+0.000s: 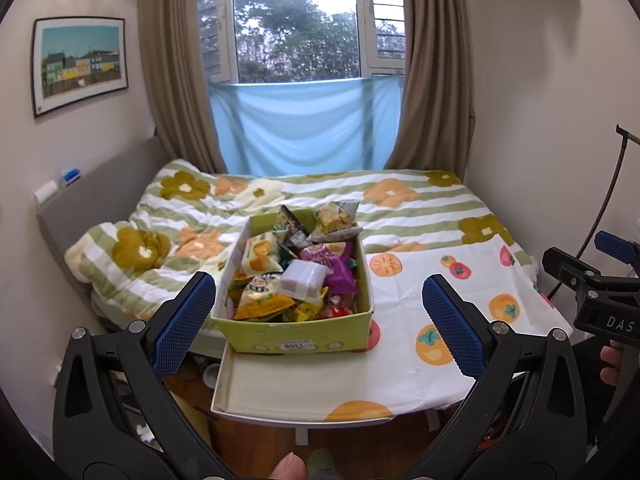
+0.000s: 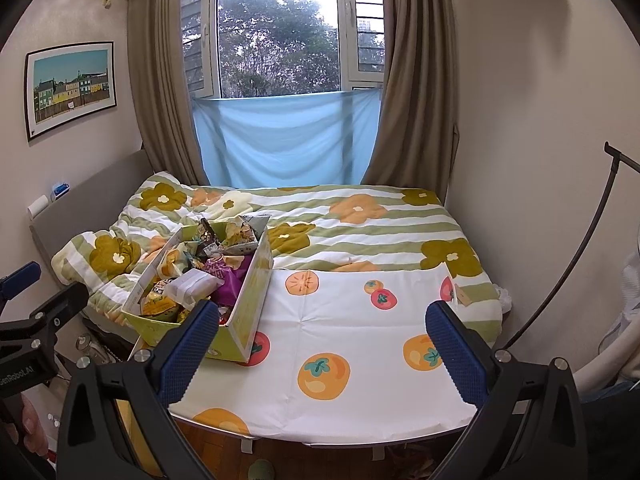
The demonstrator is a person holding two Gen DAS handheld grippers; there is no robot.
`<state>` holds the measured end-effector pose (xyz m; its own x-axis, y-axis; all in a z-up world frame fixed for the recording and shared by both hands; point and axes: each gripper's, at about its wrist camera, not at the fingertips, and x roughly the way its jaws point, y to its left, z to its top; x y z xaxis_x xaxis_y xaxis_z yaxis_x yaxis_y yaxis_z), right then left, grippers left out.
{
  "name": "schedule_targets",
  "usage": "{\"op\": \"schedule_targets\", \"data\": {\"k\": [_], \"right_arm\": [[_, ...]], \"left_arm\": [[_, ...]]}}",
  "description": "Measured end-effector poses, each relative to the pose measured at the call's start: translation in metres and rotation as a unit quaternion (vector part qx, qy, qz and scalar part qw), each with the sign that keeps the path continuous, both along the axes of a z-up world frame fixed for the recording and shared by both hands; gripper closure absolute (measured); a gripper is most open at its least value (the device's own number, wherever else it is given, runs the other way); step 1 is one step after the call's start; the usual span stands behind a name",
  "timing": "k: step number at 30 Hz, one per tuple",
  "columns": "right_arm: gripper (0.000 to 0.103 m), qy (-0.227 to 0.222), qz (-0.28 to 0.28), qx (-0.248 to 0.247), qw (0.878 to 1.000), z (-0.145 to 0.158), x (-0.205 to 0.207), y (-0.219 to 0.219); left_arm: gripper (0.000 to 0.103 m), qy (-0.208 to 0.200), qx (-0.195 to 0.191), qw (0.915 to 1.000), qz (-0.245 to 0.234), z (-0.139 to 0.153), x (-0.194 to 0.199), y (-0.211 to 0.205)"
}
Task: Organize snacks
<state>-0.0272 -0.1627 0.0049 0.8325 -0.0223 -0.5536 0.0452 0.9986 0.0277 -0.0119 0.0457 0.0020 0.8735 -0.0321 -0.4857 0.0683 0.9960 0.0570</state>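
the bed (image 1: 400, 204) lay behind the table (image 2: 360, 340), whose fruit-print cloth was bare beside the green box (image 1: 296, 336) heaped with snack packets (image 1: 296, 272) on its lid (image 1: 280, 392). both the left hand-held gripper (image 1: 320, 320) and the right hand-held gripper (image 2: 324, 352) hung wide open, holding nothing; any pick would best take top packets singly.

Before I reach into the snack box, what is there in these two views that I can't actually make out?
- Lower layers of the snack box: both views, buried under the top packets.
- Label on the box front: left view, upside down and too small to read.
- Box's near left corner: right view, hidden by a right gripper finger.
- Box lid underside: unseen.
- Left gripper: nothing hidden, open and empty.
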Motion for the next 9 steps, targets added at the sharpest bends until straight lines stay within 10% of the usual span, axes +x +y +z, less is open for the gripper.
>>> {"op": "schedule_targets", "data": {"k": [9], "right_arm": [[0.000, 0.010, 0.001, 0.003, 1.000, 0.0037, 0.0037, 0.0039]], "left_arm": [[0.000, -0.002, 0.002, 1.0000, 0.006, -0.0032, -0.0017, -0.0046]]}}
